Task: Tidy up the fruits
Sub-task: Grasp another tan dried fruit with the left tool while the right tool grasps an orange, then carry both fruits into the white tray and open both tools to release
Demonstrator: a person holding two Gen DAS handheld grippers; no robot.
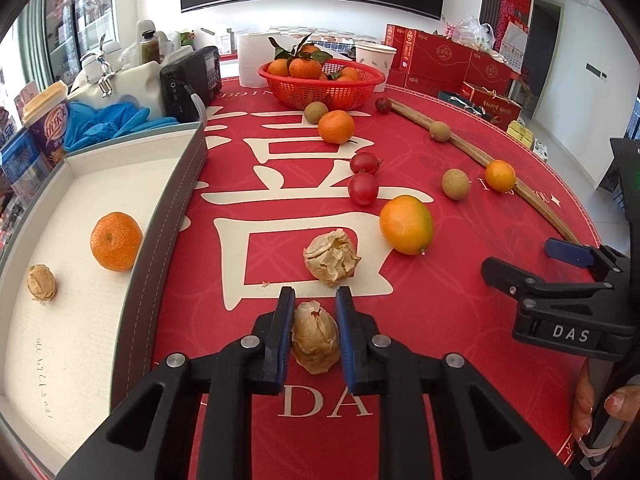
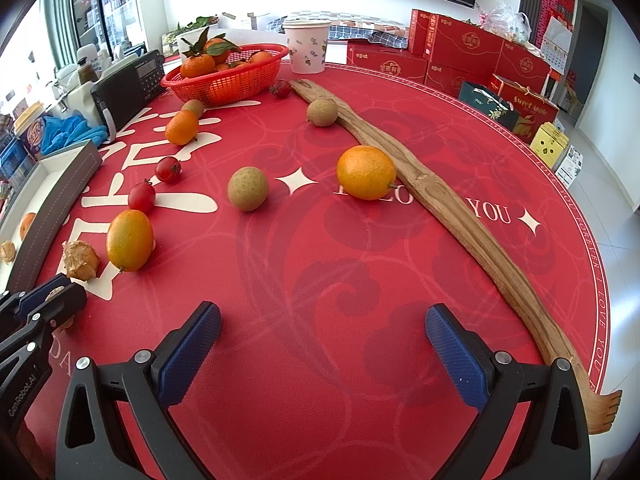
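While the grey-walled tray runs close along its left side, the left gripper has bare red mat to its right, and its blue-padded jaws sit narrowly parted around a papery, crumpled husked fruit, flanking it without a clear pinch. Just ahead lies a second husked fruit, with a smooth orange beyond-right. Out right, the right gripper gapes wide over smooth open mat, holding nothing, a long wooden stick curving along its right.
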